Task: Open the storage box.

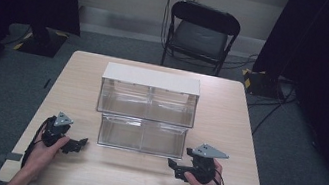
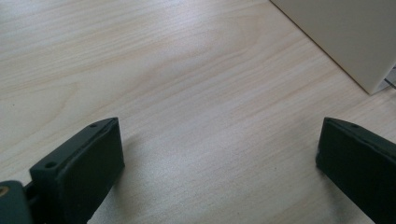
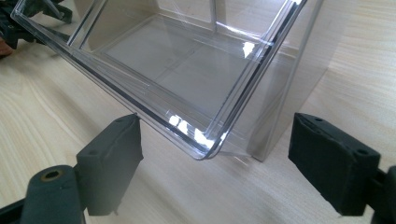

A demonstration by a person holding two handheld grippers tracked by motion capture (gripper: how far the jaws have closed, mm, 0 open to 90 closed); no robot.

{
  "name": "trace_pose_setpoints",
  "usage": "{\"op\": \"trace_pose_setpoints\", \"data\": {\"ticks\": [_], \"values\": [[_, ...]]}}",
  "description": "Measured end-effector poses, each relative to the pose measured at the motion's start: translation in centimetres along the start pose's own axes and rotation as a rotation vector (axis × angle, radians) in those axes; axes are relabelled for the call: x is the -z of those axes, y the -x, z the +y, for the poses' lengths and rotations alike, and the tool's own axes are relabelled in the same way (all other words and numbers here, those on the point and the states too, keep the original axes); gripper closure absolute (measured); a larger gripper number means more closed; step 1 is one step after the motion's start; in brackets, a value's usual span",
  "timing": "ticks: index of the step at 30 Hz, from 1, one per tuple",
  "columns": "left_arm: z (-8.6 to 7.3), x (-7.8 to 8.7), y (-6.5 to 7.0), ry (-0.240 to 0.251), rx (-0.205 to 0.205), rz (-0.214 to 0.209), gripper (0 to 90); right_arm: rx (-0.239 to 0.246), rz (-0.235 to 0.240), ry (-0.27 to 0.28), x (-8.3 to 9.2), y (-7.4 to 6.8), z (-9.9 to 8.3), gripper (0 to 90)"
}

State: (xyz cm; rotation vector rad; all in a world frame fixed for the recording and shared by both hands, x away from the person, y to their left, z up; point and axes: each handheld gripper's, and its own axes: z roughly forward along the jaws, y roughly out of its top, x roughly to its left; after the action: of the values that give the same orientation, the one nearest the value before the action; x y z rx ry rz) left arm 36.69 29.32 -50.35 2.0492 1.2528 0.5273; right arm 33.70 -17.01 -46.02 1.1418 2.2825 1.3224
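The person's hands sit nearest the camera in the high view, at the near edge of the counter, each holding a gripper. The left gripper rests low over the wood at the near left, its jaws pointing right toward the drawer; in the left gripper view the jaws stand wide apart with only bare wood between them and a corner of the white cabinet at upper right. The right gripper sits at the near right, jaws pointing left. In its own view the jaws are also wide apart, gripping nothing, and the rounded corner of the clear drawer hangs just above and between them, not touching either.

The drawer is pulled out at the cabinet's front, between the two grippers, and looks empty. The cabinet stands mid-counter, with a second clear drawer above. A folding chair stands beyond the counter's far edge.
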Motion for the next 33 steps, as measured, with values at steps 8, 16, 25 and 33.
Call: {"op": "trace_pose_setpoints", "data": {"ticks": [8,16,25,33], "values": [[0.0,0.0,0.01,0.0,0.001,0.0,0.3,-0.001,0.006,0.006,0.14,-0.04,0.03,17.2],[-0.01,-0.01,0.03,0.0,0.005,-0.001,0.3,0.004,0.011,0.02,0.42,-0.26,0.17,17.2],[0.0,0.0,0.01,0.0,0.001,0.0,0.3,0.014,0.012,0.035,0.71,-0.42,0.3,17.5],[-0.02,-0.01,0.06,0.001,0.008,-0.002,0.3,0.02,0.013,0.046,0.87,-0.44,0.35,17.9]]}}
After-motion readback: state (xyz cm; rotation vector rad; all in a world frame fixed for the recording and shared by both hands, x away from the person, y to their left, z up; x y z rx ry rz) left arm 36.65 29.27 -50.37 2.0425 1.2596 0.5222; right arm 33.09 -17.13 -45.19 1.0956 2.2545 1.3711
